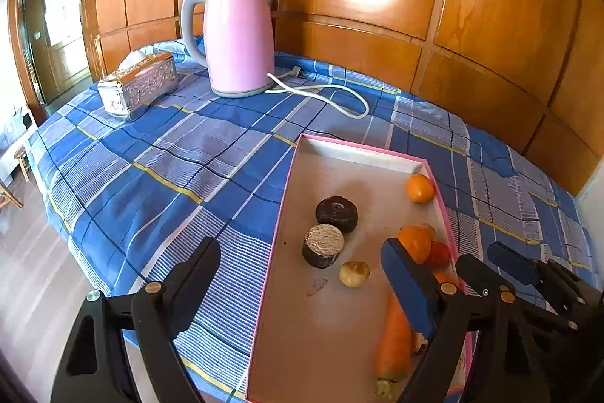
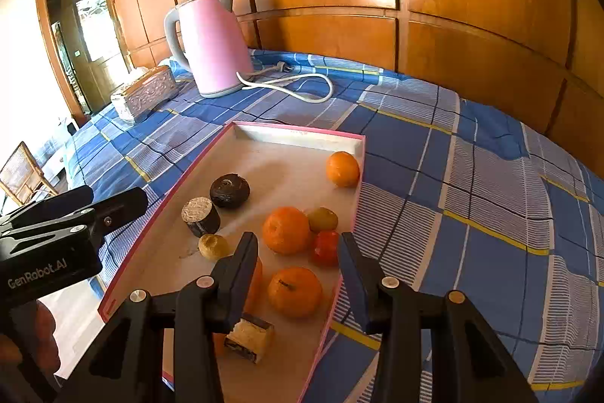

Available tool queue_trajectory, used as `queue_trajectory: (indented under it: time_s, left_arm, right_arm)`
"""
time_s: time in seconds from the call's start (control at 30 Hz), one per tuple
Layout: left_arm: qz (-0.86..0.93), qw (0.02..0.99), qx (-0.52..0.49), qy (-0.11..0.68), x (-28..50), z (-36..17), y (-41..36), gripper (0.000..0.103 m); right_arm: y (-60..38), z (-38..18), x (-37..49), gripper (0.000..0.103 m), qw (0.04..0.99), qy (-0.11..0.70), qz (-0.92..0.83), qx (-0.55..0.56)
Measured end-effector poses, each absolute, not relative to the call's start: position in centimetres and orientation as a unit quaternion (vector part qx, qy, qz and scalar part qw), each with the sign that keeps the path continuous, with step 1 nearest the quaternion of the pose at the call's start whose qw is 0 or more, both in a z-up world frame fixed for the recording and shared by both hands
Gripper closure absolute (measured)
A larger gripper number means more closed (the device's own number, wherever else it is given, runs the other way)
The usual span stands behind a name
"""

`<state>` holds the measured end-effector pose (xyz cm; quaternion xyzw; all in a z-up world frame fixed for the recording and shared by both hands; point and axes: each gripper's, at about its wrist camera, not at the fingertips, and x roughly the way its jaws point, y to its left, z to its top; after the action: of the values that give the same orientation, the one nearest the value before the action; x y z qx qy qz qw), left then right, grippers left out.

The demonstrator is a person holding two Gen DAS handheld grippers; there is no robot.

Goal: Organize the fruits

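Observation:
A pink-rimmed shallow box [image 2: 302,133] [image 1: 358,153] lies on the blue plaid cloth. In it are three oranges: one in the far right corner [image 2: 342,169] [image 1: 419,188], one in the middle [image 2: 286,230] [image 1: 414,243], one near me [image 2: 295,291]. Beside them sit a red fruit [image 2: 325,248], a yellow-green fruit [image 2: 322,219], a small yellowish fruit [image 2: 213,246] [image 1: 354,274], a carrot [image 1: 394,338], two dark round cakes [image 2: 229,190] [image 2: 201,216] and a cake slice [image 2: 249,337]. My right gripper [image 2: 298,270] is open above the near orange. My left gripper [image 1: 302,274] is open over the box's left side.
A pink kettle [image 1: 238,36] with a white cord [image 1: 332,93] stands at the back of the table. A silver tissue box [image 1: 137,84] lies to its left. A wood-panelled wall runs behind. The table's edge drops to the floor at the left.

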<state>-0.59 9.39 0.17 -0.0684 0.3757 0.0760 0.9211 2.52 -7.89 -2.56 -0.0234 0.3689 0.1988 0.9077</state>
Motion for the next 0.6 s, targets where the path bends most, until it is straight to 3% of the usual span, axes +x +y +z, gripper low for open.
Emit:
queue_trajectory:
  time_s: [0.6]
  left_arm:
    - [0.073,0.932,-0.053,0.352,-2.2,1.6,8.2,0.006]
  right_arm:
    - [-8.5,-1.7,1.2,0.059,0.917,0.353,0.188,-0.018]
